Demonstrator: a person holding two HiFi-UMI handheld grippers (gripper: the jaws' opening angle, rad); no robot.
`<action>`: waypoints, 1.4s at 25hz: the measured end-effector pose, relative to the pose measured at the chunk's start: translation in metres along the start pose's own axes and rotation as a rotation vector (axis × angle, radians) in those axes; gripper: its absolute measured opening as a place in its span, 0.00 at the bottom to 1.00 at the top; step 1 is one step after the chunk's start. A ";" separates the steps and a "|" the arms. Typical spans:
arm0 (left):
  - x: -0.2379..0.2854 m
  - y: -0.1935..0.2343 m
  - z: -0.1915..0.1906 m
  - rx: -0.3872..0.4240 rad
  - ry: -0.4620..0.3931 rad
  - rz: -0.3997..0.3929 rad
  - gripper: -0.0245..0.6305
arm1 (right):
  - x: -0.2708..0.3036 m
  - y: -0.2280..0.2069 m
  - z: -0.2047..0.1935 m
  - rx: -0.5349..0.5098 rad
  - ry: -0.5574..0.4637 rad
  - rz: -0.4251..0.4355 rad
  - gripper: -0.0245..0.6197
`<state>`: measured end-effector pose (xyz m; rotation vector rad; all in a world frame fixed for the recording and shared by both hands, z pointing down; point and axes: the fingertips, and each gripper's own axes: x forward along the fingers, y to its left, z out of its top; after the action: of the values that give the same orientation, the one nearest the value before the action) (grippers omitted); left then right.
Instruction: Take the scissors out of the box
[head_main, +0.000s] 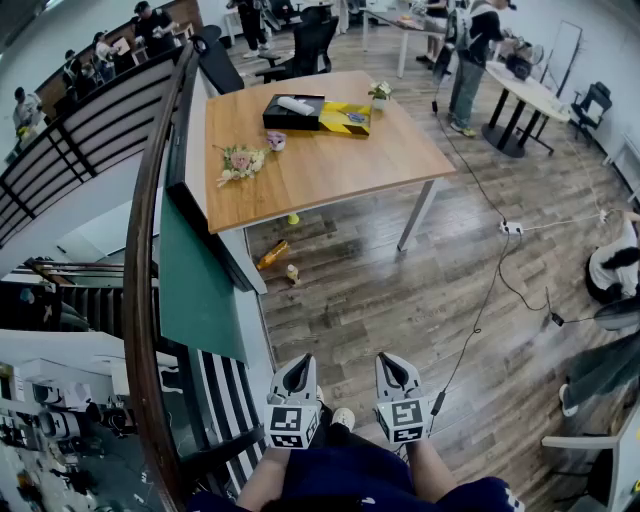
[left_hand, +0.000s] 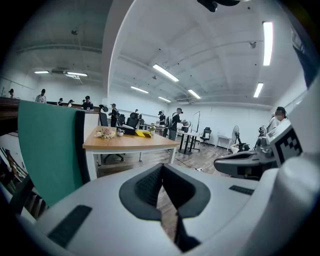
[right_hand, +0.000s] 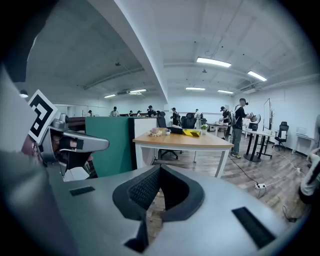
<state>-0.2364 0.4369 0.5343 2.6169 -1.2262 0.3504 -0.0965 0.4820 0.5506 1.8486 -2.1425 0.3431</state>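
Observation:
Far ahead stands a wooden table (head_main: 330, 160) bearing a black box (head_main: 293, 112) with a white item on top and a yellow-and-black box (head_main: 345, 118) beside it. I cannot make out any scissors from here. My left gripper (head_main: 297, 362) and right gripper (head_main: 393, 360) hang side by side low in the head view, well short of the table, both shut and empty. In the left gripper view the jaws (left_hand: 161, 167) meet, with the table (left_hand: 129, 144) small beyond. The right gripper view shows closed jaws (right_hand: 159, 169) and the table (right_hand: 182, 141) with the boxes (right_hand: 186, 132).
A green partition (head_main: 195, 270) and a curved railing (head_main: 150, 250) run along the left. A flower bunch (head_main: 240, 162) lies on the table. Bottles (head_main: 272, 255) lie under it. A cable and power strip (head_main: 512, 228) cross the floor on the right. People and chairs stand further back.

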 end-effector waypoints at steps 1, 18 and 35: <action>-0.001 -0.001 0.000 0.000 -0.001 -0.003 0.04 | -0.001 0.000 0.000 0.003 0.000 -0.002 0.05; 0.012 0.011 0.002 -0.025 -0.002 -0.088 0.05 | 0.012 -0.013 0.008 0.029 -0.018 -0.078 0.05; 0.052 0.049 0.013 -0.069 0.012 -0.255 0.62 | 0.068 -0.003 0.027 0.062 -0.009 -0.025 0.62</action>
<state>-0.2406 0.3656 0.5432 2.6642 -0.8689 0.2714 -0.1046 0.4094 0.5507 1.9123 -2.1358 0.4005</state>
